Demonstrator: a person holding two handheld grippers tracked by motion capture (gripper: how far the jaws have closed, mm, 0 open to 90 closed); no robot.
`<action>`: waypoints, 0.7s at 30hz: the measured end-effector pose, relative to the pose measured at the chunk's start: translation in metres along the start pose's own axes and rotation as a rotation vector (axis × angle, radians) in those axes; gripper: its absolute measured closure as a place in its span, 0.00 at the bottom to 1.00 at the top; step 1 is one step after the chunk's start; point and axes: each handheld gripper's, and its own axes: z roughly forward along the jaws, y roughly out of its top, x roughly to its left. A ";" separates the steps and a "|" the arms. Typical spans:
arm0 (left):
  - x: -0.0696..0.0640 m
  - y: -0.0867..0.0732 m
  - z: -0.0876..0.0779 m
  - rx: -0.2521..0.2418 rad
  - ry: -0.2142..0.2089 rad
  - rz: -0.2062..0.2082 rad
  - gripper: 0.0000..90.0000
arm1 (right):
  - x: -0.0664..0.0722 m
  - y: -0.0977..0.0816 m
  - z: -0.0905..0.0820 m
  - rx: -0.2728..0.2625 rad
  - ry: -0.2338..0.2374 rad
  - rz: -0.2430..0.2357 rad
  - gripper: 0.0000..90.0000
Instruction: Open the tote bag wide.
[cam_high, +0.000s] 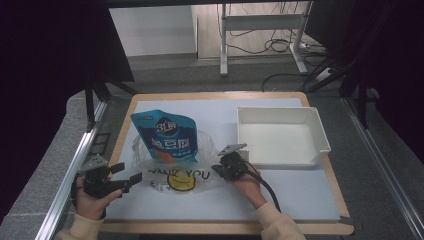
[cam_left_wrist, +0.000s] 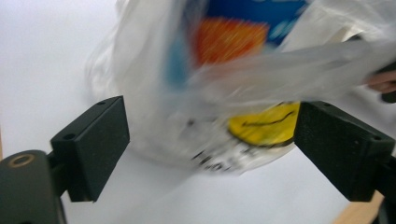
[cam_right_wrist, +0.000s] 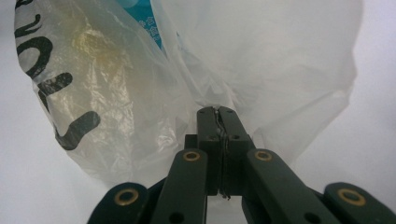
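White tray (cam_high: 320, 131) sits bare at the right of the surface (cam_high: 300, 192), well apart. The clear plastic bag (cam_high: 165, 176) lies centre, blue pouch (cam_high: 167, 135) half inside. Right gripper (cam_high: 220, 169) fingers pinch the bag's edge; left gripper (cam_high: 131, 181) fingers spread, nothing between them.

— Where's your left gripper (cam_high: 125, 181)?

— Near the table's front left corner, in your left hand (cam_high: 92, 197), forearm coming in from the front edge. Its jaws stand wide apart, pointing right along the table, with nothing pressed between the pads (cam_left_wrist: 100, 140).

— And your right gripper (cam_high: 221, 169)?

— Farther right, near the middle of the table, in your right hand (cam_high: 248, 184), cable trailing back over the wrist. Its jaws are pressed together, pinching thin film.
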 end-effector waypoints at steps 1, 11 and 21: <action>-0.004 0.005 -0.003 -0.015 0.000 0.005 0.11 | 0.000 0.000 0.000 0.000 0.000 0.000 0.98; -0.013 0.050 -0.014 -0.059 -0.011 -0.006 0.12 | -0.001 0.000 0.000 0.001 -0.004 0.002 0.98; 0.004 0.058 0.006 -0.039 -0.010 -0.023 0.52 | -0.002 0.000 -0.001 -0.001 -0.004 0.005 0.97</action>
